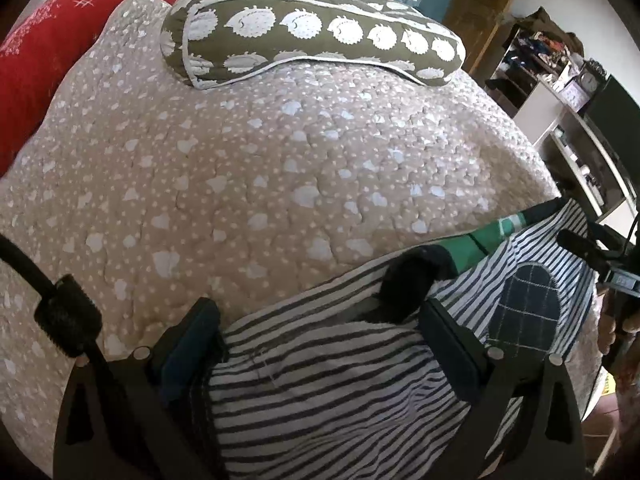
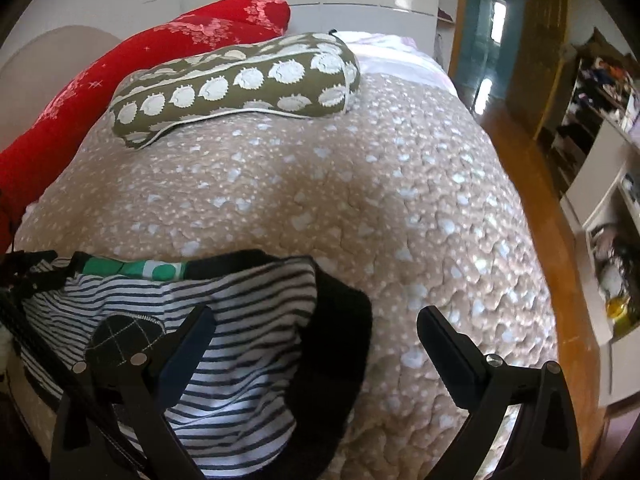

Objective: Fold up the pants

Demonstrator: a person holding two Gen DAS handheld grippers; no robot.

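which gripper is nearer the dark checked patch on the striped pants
Right. The checked patch sits just beside the right gripper, at its left finger. The left gripper straddles striped cloth further along the pants, patch off to its right.

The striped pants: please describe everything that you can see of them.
The striped pants are soft white fabric with thin dark stripes, a dark checked patch, a green dotted trim and a black edge. They lie bunched on the beige quilt. Both open grippers, left and right, are over them; contact is unclear.

Quilted bed [image 1: 280, 168]: striped pants [image 1: 328, 384], hedgehog pillow [image 1: 320, 36].
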